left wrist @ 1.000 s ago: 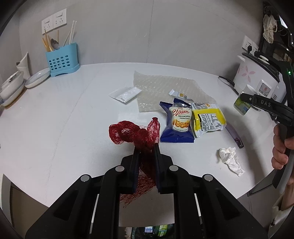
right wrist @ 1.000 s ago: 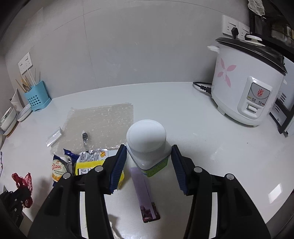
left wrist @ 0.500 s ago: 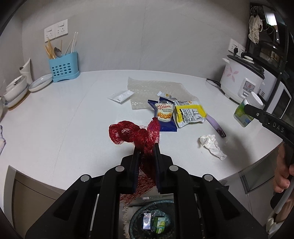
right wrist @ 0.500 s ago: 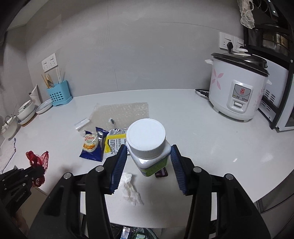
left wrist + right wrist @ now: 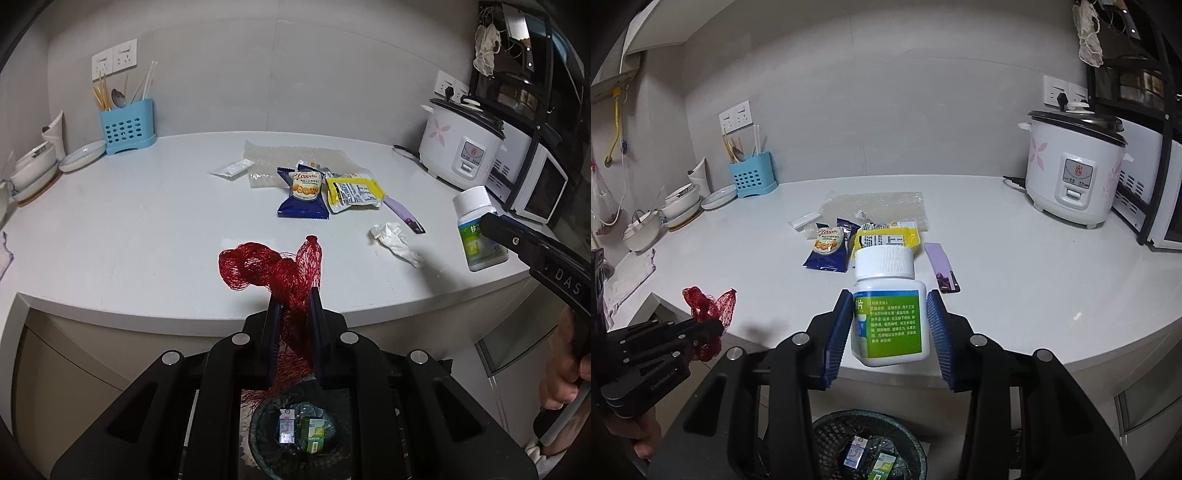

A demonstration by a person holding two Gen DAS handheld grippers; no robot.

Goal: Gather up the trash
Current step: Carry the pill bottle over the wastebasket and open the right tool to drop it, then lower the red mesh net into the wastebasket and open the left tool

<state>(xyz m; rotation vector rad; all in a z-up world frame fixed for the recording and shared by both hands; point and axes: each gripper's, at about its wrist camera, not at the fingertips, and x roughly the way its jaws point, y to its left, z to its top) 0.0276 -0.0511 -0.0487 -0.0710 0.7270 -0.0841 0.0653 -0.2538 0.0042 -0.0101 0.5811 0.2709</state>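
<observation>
Two items hang over the bin (image 5: 868, 446): red mesh net (image 5: 273, 269) pinched in my left gripper (image 5: 293, 328), pill bottle (image 5: 888, 314) tilting between the closing jaws of my right gripper (image 5: 886, 332). I centre each above the bin's rim before letting go.

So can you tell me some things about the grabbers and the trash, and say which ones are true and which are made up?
1. The left gripper is pinching the red mesh net bag. True.
2. The right gripper has a white pill bottle between its jaws. True; the jaws are closing.
3. The wastebasket below the counter edge is empty. False: small cartons lie inside it.
4. The crumpled tissue is in the wastebasket. False: it lies on the countertop.
5. The blue snack packet lies beside the yellow packet. True.
</observation>
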